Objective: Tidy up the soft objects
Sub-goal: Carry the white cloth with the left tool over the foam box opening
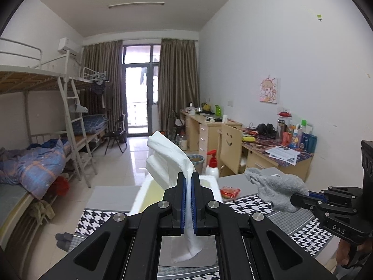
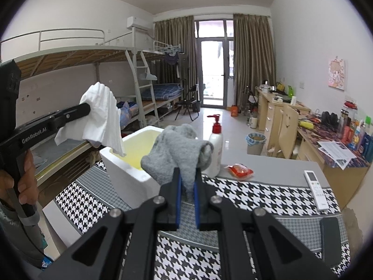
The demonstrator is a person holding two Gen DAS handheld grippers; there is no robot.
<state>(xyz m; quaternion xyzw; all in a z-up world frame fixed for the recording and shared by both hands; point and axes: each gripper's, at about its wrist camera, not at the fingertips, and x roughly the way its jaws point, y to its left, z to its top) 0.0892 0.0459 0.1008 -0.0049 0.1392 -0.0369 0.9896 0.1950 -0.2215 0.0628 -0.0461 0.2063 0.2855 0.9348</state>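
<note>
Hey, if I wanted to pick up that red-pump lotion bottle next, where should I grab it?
Probably the white body of the lotion bottle, jaws closing on its sides from the near table edge. It stands upright; the pump head is narrow. Both grippers are full now: left gripper, right gripper.

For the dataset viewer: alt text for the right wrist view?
The right hand-held gripper pinches a grey sock above a houndstooth cloth. To its left, the left hand-held gripper holds a white cloth over a white foam box.
</note>
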